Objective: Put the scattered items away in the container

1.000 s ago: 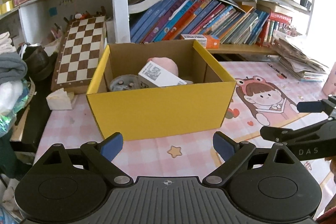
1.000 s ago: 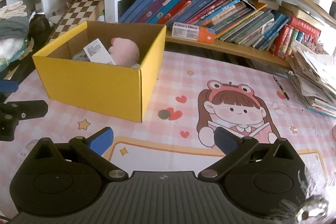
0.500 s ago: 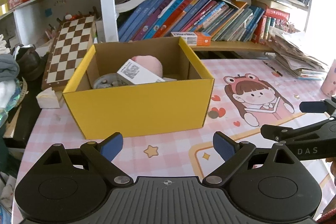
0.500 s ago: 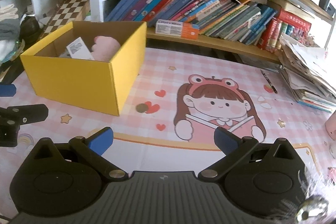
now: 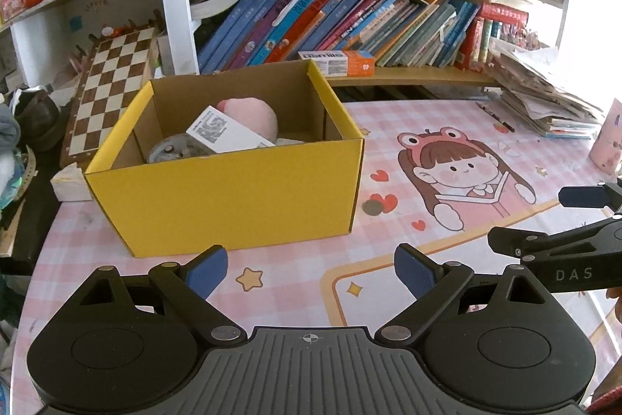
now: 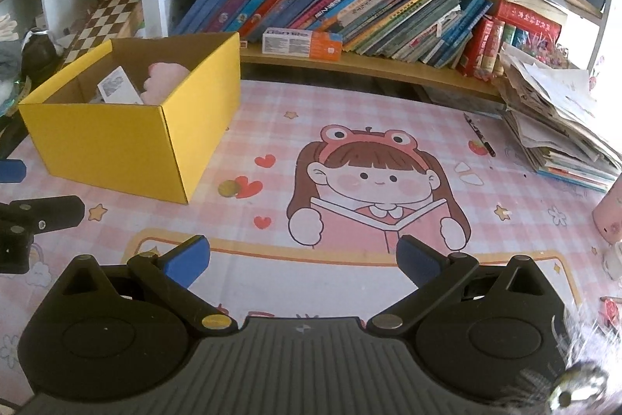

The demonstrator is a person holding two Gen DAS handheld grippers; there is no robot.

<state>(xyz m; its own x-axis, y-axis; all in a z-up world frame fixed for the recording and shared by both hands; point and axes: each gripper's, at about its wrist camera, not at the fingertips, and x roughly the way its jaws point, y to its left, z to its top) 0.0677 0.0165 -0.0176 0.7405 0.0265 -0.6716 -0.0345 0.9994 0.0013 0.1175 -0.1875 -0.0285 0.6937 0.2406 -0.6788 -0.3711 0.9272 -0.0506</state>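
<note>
A yellow cardboard box [image 5: 233, 189] [image 6: 128, 139] stands on the pink cartoon mat. Inside it lie a pink plush toy [image 5: 248, 113] [image 6: 165, 80], a white carton with a QR code [image 5: 225, 137] [image 6: 114, 88] and a grey round item [image 5: 173, 150]. My left gripper [image 5: 311, 273] hovers open and empty, a little in front of the box. My right gripper [image 6: 301, 261] is also open and empty, over the mat to the right of the box. Each gripper's fingers show at the edge of the other's view.
A shelf of leaning books [image 5: 350, 22] runs behind the mat, with a white-and-orange carton [image 5: 336, 62] on it. A chessboard [image 5: 112, 84] leans at the back left. A paper stack [image 6: 556, 119], a pen [image 6: 478, 139] and a pink cup [image 6: 610, 216] sit at the right.
Both grippers have pulled back and shifted right, so the box looks smaller and further left in both views. Both stay open and empty.
</note>
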